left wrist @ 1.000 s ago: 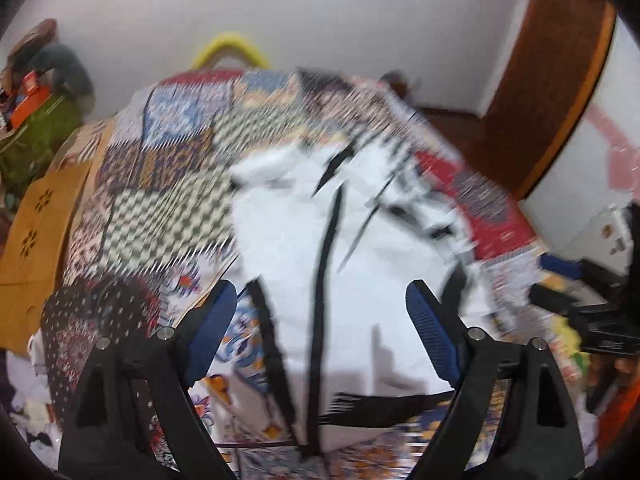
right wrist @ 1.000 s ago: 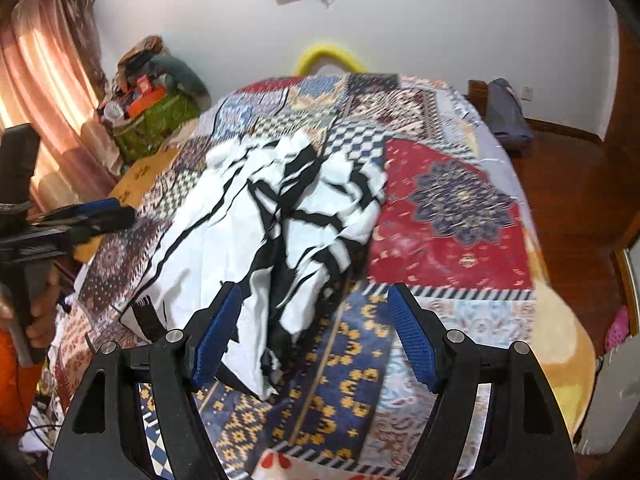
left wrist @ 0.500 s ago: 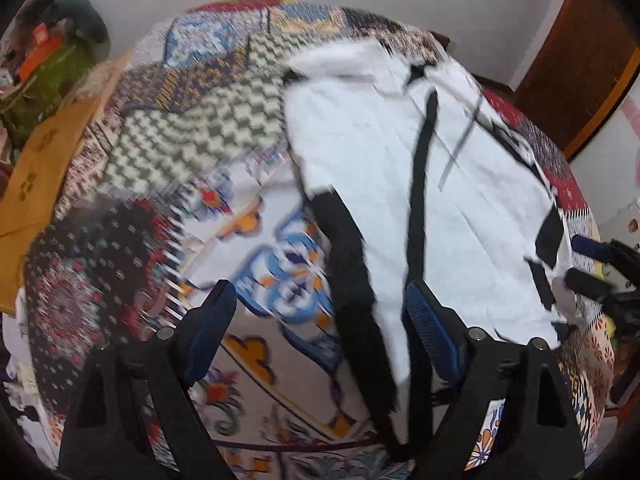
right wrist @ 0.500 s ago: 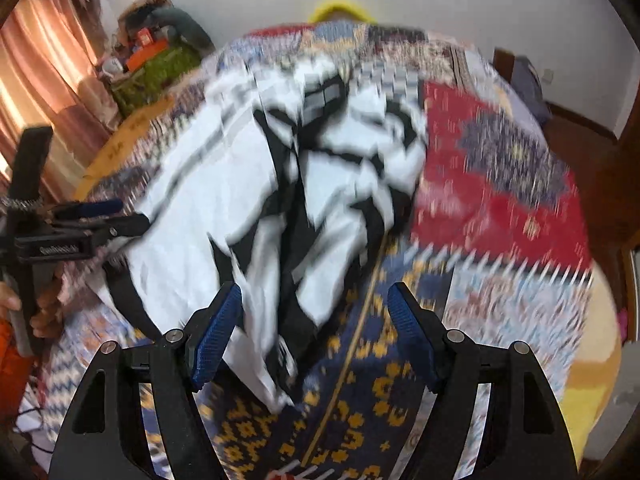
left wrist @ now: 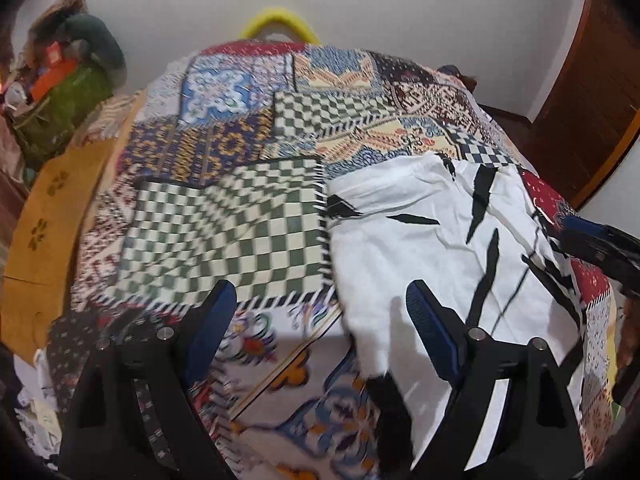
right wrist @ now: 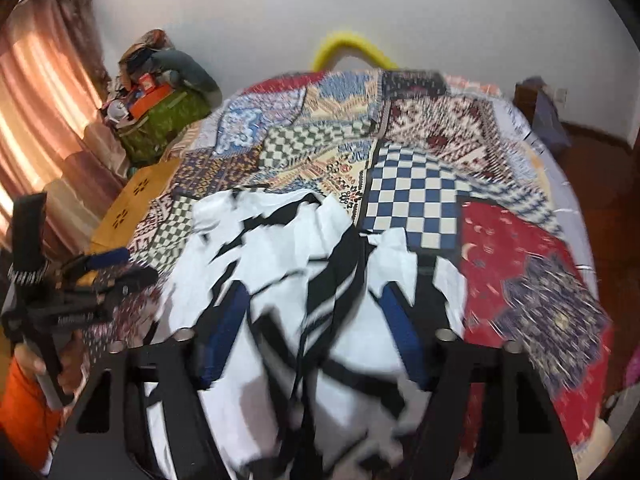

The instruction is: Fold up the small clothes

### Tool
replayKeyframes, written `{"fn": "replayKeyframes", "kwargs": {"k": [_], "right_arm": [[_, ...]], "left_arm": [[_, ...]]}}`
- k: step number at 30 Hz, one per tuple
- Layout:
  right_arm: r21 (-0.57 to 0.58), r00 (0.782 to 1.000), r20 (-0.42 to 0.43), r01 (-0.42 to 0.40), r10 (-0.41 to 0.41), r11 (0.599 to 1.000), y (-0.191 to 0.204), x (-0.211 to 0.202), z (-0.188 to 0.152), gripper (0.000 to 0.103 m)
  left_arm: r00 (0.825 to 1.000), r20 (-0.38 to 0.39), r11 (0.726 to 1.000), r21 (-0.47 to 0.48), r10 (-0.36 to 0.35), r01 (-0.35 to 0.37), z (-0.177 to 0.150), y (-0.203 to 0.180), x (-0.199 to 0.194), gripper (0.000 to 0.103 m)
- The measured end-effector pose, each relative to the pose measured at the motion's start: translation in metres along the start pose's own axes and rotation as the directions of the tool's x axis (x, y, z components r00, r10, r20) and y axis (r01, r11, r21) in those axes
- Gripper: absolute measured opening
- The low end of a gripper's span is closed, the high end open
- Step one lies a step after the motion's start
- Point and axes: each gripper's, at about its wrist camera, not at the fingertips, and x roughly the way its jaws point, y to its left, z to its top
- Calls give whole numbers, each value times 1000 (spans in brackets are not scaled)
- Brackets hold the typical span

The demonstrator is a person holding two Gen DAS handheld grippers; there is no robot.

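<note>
A white garment with black stripes [left wrist: 432, 240] lies crumpled on a patchwork bedspread [left wrist: 224, 216]. In the left wrist view it fills the right half, and my left gripper [left wrist: 320, 324] is open above its near left edge, holding nothing. In the right wrist view the garment [right wrist: 280, 256] lies bunched in the middle, and my right gripper [right wrist: 316, 332] is open with its blue fingers [right wrist: 228, 320] low over the cloth. The left gripper also shows in the right wrist view [right wrist: 104, 276] at the left. The right gripper shows at the right edge of the left wrist view [left wrist: 600, 244].
A green bag piled with things [right wrist: 164, 116] stands by the curtain at the left. A yellow-brown board [left wrist: 48, 232] runs along the bed's left side. A yellow curved object [left wrist: 280, 26] sits behind the bed's far end. A wooden door [left wrist: 592, 100] is at the right.
Both grippers have moved forward and lower over the garment. The right gripper's fingers now sit right over the bunched cloth. The garment lies flatter and more spread than before.
</note>
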Motion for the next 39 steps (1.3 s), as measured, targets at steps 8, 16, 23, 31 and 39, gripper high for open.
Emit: {"fn": "replayKeyframes", "kwargs": {"k": [8, 16, 23, 31, 39], "right_arm": [[-8, 998, -54, -40, 40, 999, -5, 26, 7, 8], [-149, 994, -19, 107, -111, 983, -4, 35, 18, 5], [-134, 985, -51, 156, -164, 979, -11, 30, 16, 10], [-226, 993, 73, 106, -92, 968, 31, -35, 7, 36], [-245, 996, -60, 46, -62, 968, 42, -4, -33, 38]], "left_arm": [[999, -35, 998, 53, 19, -17, -5, -14, 44, 88], [997, -6, 995, 59, 78, -78, -12, -12, 54, 89], [996, -42, 996, 34, 81, -79, -11, -3, 45, 88], [998, 58, 998, 49, -33, 30, 0, -20, -17, 87], [996, -59, 985, 154, -70, 79, -21, -65, 14, 87]]}}
